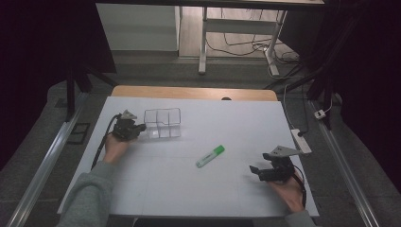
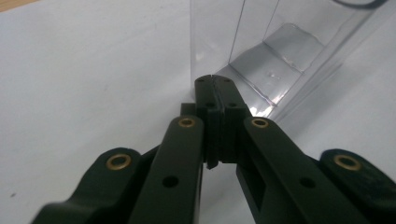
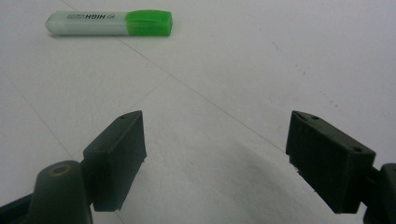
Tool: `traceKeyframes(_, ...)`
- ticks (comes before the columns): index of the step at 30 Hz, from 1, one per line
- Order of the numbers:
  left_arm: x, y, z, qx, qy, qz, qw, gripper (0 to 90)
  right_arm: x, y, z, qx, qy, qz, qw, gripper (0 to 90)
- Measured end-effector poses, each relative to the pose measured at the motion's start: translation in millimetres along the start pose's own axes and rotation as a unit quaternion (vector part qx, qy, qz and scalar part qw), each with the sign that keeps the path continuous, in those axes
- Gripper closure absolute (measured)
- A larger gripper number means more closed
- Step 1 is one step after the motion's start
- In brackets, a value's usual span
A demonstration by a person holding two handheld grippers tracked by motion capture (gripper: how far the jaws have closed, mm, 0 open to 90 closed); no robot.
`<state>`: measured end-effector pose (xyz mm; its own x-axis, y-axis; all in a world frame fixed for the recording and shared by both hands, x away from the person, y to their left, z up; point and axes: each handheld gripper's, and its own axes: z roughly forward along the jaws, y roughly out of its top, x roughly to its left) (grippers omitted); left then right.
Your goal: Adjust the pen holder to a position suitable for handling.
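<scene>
A clear plastic box (image 1: 162, 123) with several compartments stands on the white table at the back left. My left gripper (image 1: 138, 127) sits right at its left side. In the left gripper view its jaws are pressed together, with the tips (image 2: 215, 83) at the near corner of the box (image 2: 280, 51); I cannot tell whether they touch it. A green-capped highlighter (image 1: 210, 156) lies flat mid-table. My right gripper (image 1: 255, 170) rests near the front right, open and with nothing between its jaws (image 3: 215, 158), and the highlighter (image 3: 109, 23) lies some way ahead of it.
The white sheet (image 1: 189, 189) covers the table, with a wooden strip (image 1: 189, 92) showing along the far edge. A white power strip (image 1: 301, 140) lies off the right edge. Desk legs and cables stand on the floor beyond.
</scene>
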<state>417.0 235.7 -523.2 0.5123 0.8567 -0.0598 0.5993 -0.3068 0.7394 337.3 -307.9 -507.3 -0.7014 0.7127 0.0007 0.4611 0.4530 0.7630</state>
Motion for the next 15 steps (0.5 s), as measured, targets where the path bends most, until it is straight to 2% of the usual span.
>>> traceKeyframes(15, -21.9, 23.4, 22.6, -0.004, -0.019, 0.022, 0.9996, 88.7, 1.1, -0.5, -0.4, -0.003, 0.0, 0.002, 1.0, 19.8)
